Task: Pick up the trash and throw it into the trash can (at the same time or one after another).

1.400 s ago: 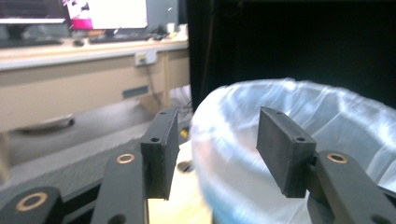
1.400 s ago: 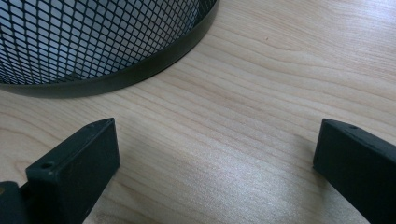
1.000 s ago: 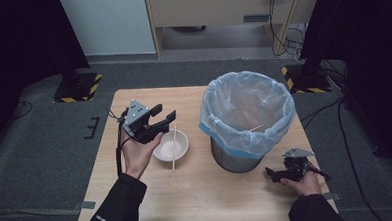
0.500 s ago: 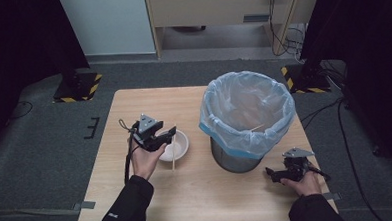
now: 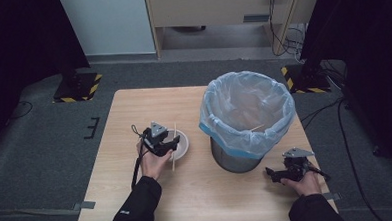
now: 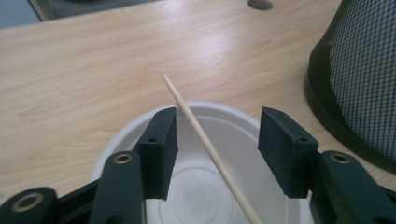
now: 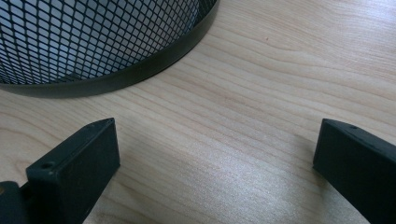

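A thin wooden stick (image 6: 205, 144) lies across the rim of a white bowl (image 6: 233, 128), running between the two black jaws of the left tongs (image 6: 217, 144), nearer the left-hand jaw and touching neither as far as can be seen; its far tip reaches past the bowl over the table (image 6: 93, 60). These tongs are open and grip nothing. A second ago they were higher and off to the bowl's far left; since then they have come down and over the bowl to straddle the stick, which suggests a pick-up is about to start. To their right stands a mesh bin (image 6: 359, 79) lined with a pale blue bag (image 5: 246, 111), with another stick already lying inside, so this one is probably headed there too. The right tongs (image 7: 215, 168), on the bin's other side, rest low over bare table, wide open and empty, in the same place as before.
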The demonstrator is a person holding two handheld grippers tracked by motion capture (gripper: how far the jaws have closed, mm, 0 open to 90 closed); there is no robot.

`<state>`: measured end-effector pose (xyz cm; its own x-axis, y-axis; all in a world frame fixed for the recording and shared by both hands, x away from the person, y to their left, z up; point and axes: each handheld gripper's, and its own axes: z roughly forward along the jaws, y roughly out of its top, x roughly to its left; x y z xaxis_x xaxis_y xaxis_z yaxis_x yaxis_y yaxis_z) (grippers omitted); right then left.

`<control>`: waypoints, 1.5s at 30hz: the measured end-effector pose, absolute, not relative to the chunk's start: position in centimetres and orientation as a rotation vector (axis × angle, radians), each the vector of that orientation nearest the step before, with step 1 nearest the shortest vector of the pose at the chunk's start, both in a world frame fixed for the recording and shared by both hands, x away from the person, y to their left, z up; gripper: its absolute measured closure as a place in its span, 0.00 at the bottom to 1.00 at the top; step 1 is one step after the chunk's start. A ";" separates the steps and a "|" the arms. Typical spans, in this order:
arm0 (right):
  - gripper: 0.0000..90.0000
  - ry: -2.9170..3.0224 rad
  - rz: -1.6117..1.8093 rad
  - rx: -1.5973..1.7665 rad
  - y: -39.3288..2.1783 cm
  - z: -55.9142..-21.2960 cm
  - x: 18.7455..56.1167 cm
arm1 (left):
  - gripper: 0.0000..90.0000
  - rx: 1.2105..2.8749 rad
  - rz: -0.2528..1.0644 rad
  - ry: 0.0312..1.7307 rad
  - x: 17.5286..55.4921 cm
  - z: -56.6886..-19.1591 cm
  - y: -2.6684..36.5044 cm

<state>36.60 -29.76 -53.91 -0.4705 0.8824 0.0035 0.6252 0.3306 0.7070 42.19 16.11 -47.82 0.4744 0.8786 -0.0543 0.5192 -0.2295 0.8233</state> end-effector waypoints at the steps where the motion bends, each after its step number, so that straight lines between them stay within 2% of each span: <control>1: 0.01 2.219 0.922 1.334 -29.8 -53.9 36.6 | 0.54 1.901 0.545 1.176 42.2 -48.1 16.1; 8: 0.01 2.219 0.921 1.334 -29.8 -53.9 36.6 | 0.64 1.931 0.518 1.230 42.3 -49.2 15.8; 14: 0.01 2.219 0.922 1.334 -29.8 -53.9 36.6 | 0.78 1.935 0.481 1.274 42.4 -49.9 15.9; 24: 0.01 2.219 0.922 1.334 -29.8 -53.9 36.6 | 0.94 1.939 0.427 1.288 42.4 -49.9 16.3; 32: 0.01 2.219 0.922 1.334 -29.8 -53.9 36.6 | 0.95 1.924 0.439 1.267 42.0 -48.9 17.0; 45: 0.01 2.219 0.922 1.334 -29.8 -53.9 36.6 | 0.94 1.815 0.490 1.130 39.9 -43.6 17.7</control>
<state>36.60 -29.76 -53.91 -0.4703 0.8825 0.0038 0.6254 0.3302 0.7070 39.88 17.71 -43.65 0.5007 0.8565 -0.1258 0.4939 -0.1632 0.8541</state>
